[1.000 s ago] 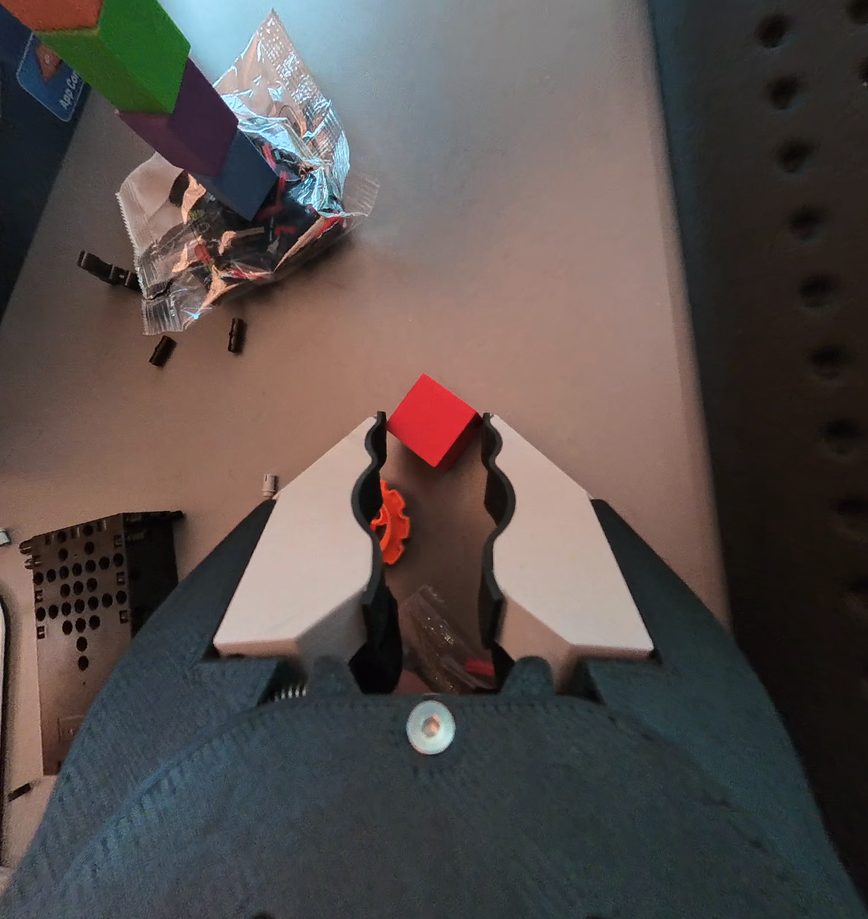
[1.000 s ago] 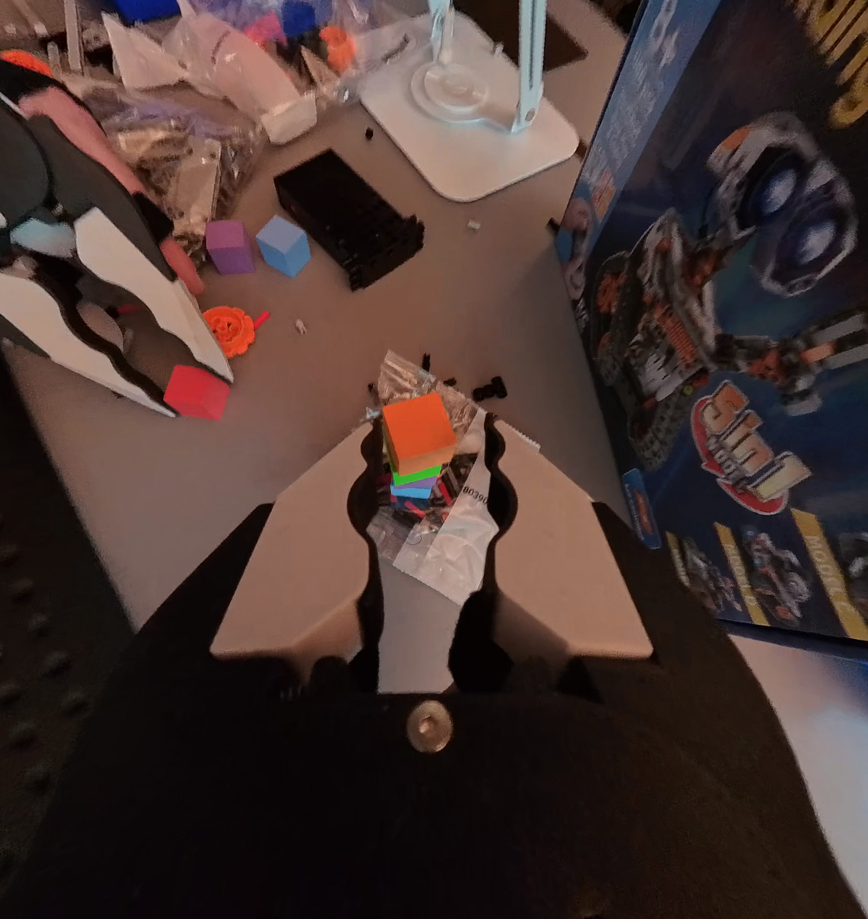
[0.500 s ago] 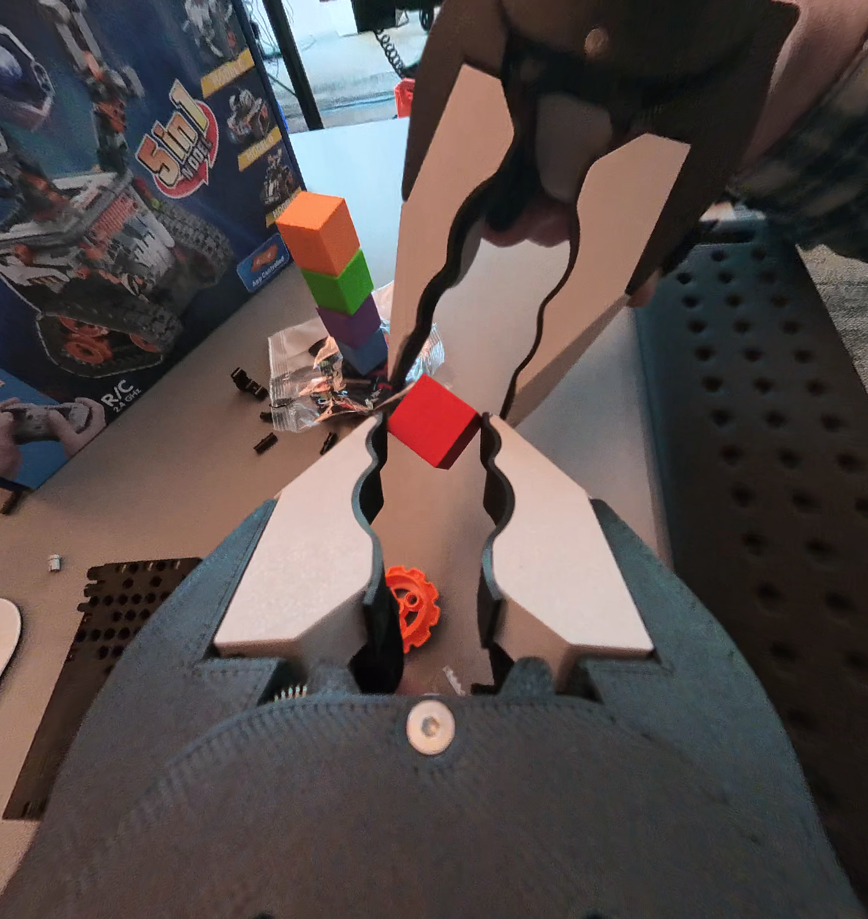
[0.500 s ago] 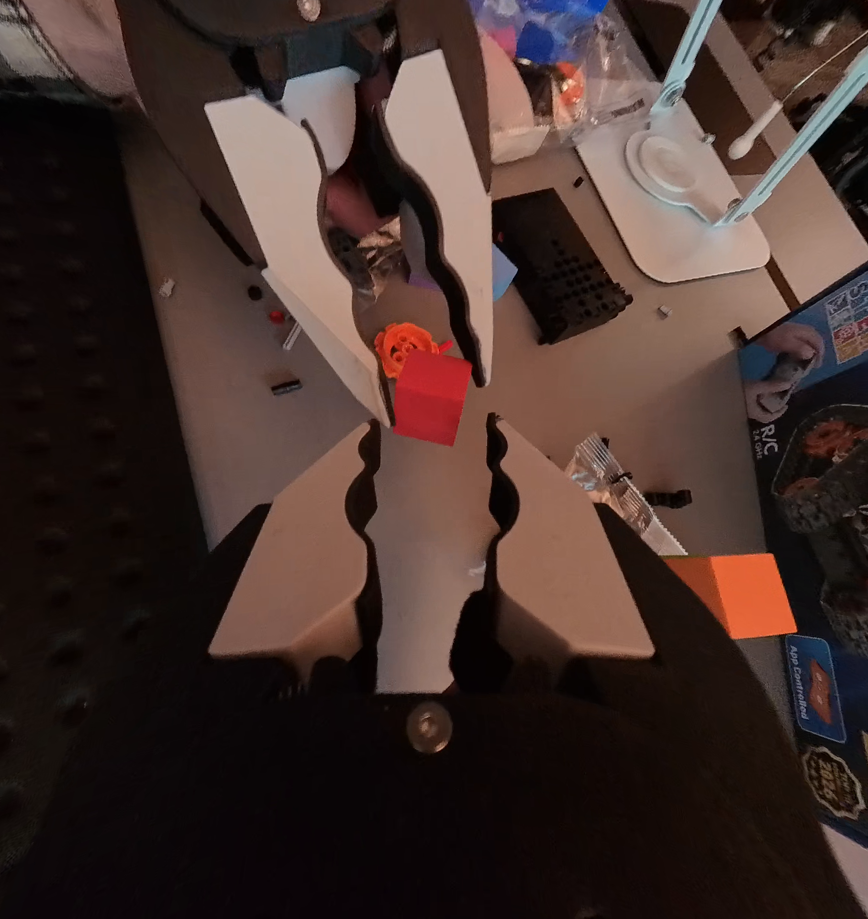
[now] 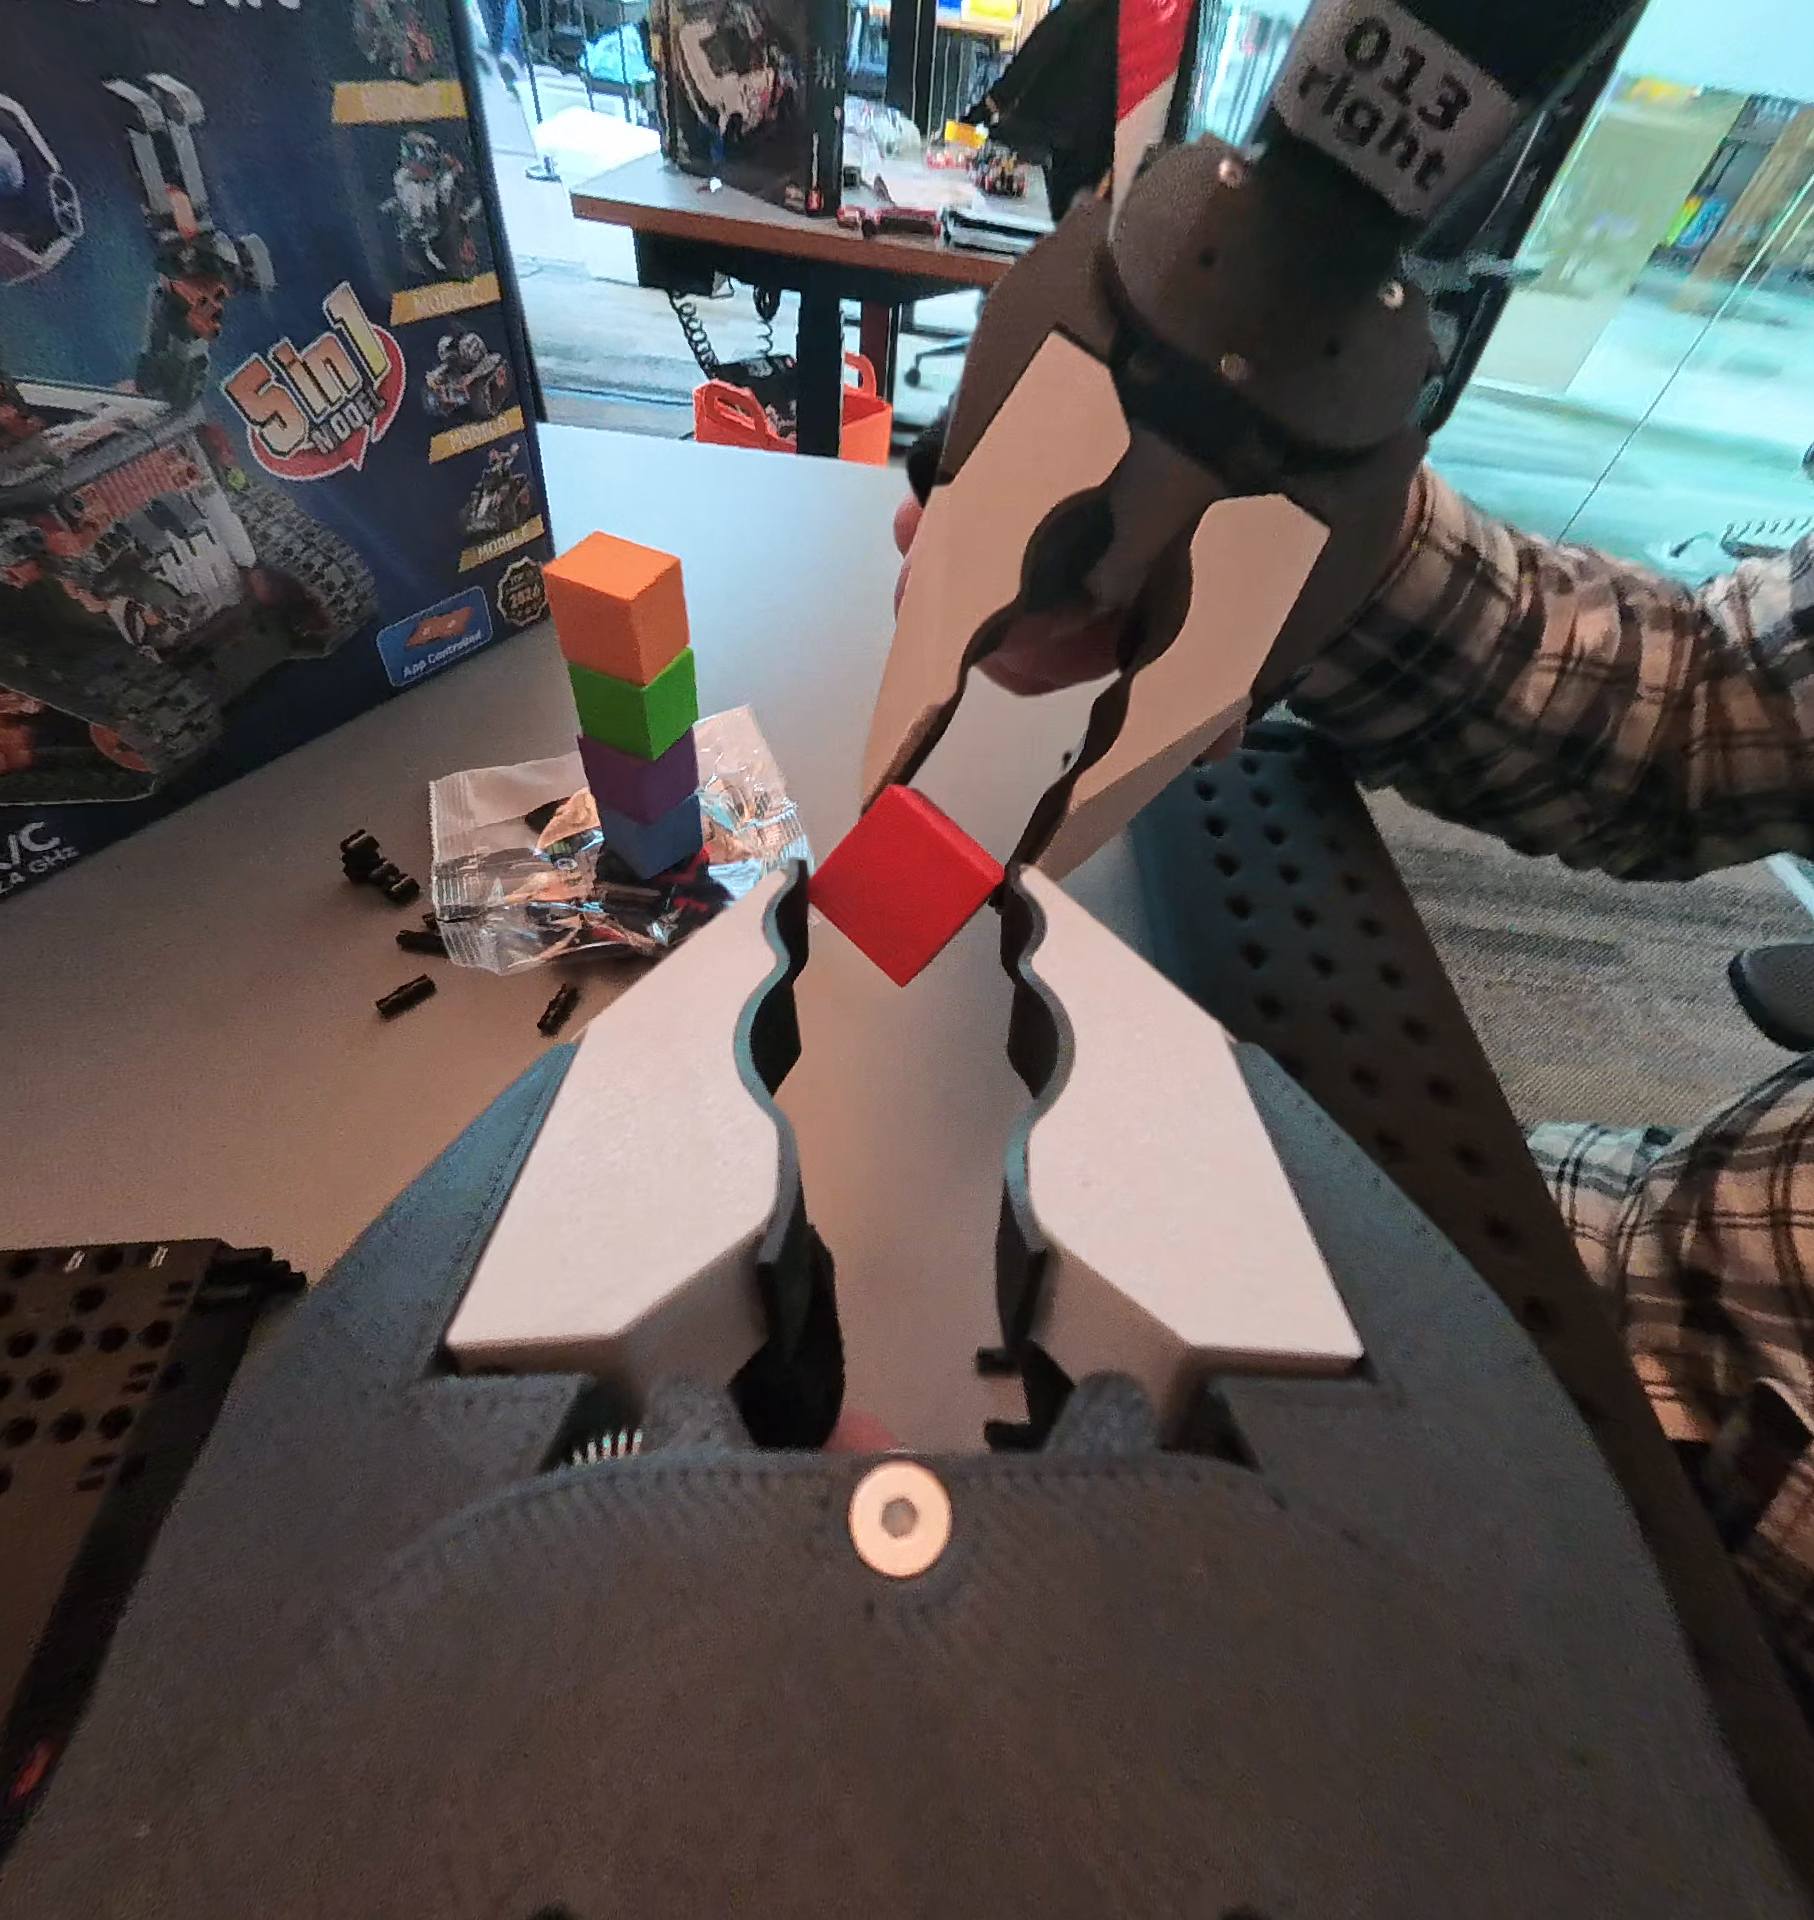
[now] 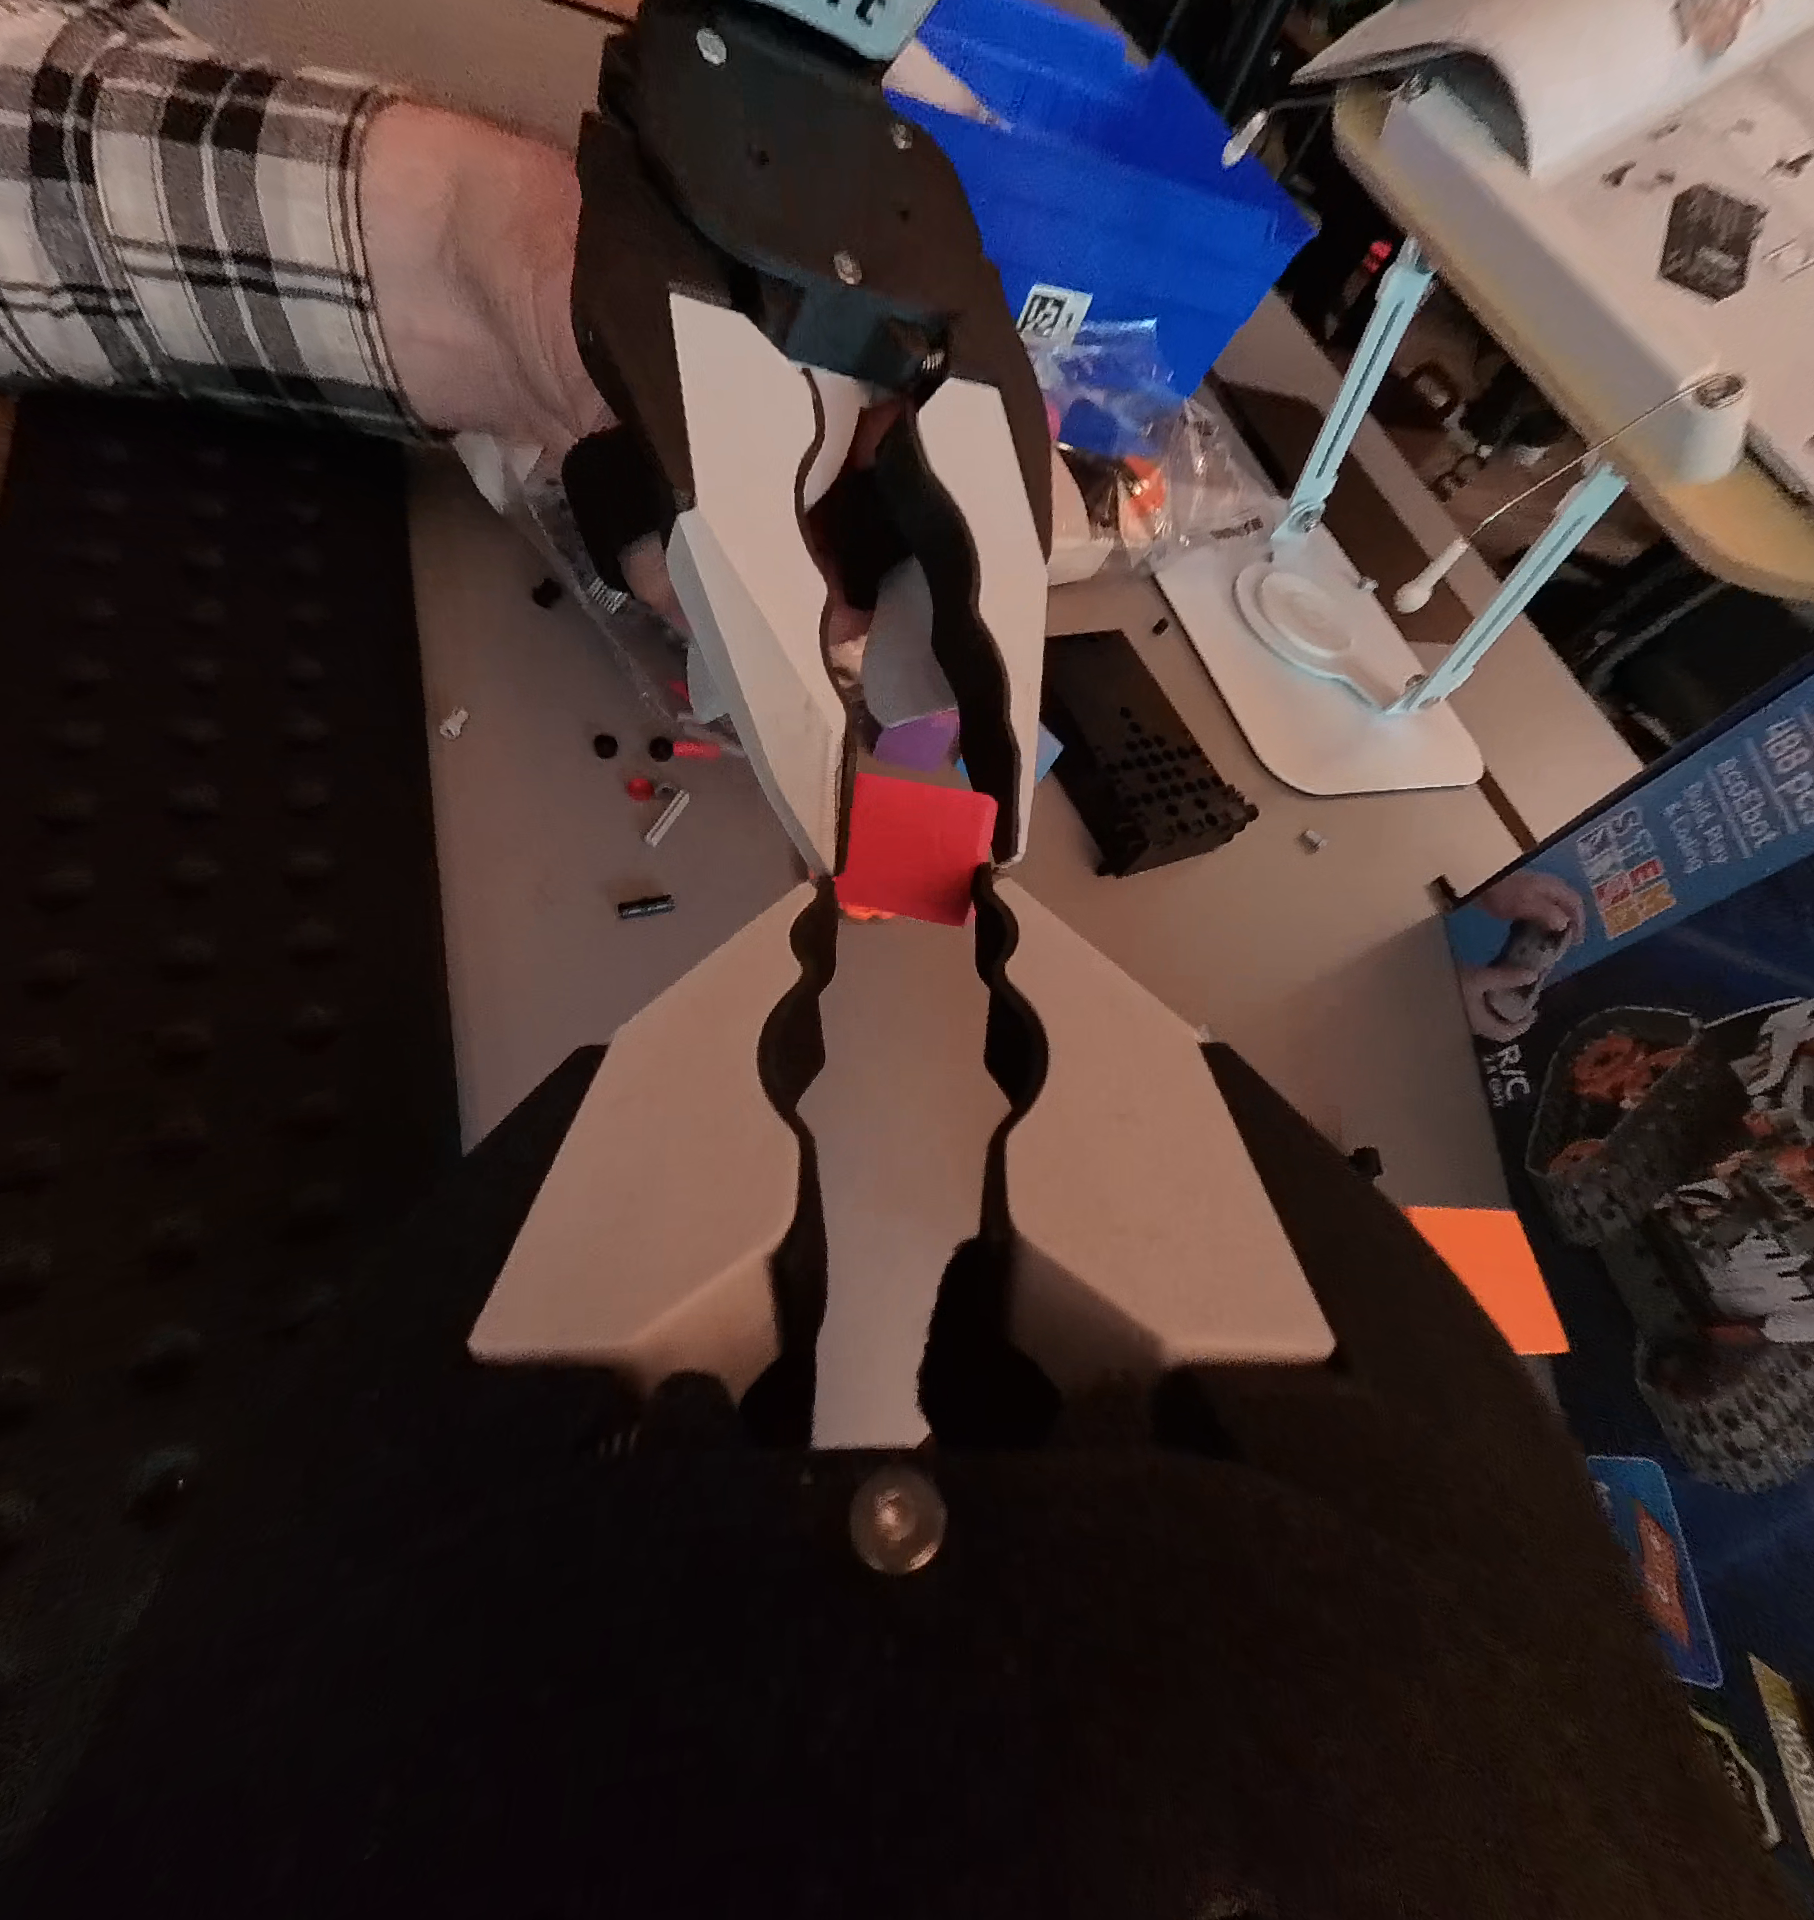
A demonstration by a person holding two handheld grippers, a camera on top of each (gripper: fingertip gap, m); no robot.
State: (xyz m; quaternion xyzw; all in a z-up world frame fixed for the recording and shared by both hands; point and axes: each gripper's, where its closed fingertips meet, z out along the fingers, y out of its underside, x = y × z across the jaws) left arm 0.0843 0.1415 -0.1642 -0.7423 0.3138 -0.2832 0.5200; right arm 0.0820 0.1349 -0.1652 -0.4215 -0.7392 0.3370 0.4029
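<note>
My left gripper [image 5: 905,883] is shut on a red cube [image 5: 903,894] and holds it by its corners above the grey table. My right gripper [image 5: 944,831] comes down from above, its two fingertips pressed on the same cube. In the right wrist view my right gripper [image 6: 905,894] is shut on the red cube [image 6: 913,857], tip to tip with the left gripper [image 6: 918,857]. To the left stands a stack of an orange cube [image 5: 617,613], a green cube [image 5: 638,701], a purple cube [image 5: 641,774] and a blue cube [image 5: 654,836], set on a clear plastic bag [image 5: 529,883].
A big blue toy box [image 5: 155,416] stands at the table's far left. A black perforated plate [image 5: 51,1403] lies near left. Small black pins [image 5: 404,992] are scattered by the bag. A dark perforated panel [image 5: 1350,987] borders the right. A white lamp base [image 6: 1329,665] sits beyond. Both grippers' tips are roughly 15 cm from the dark perforated panel [image 5: 1350,987]. Look for it in the right wrist view [image 6: 121,1459] too.
The left gripper has lifted the red cube off the table and tilted up. The right gripper has left the stack, come over to the cube and narrowed its fingers onto it.
</note>
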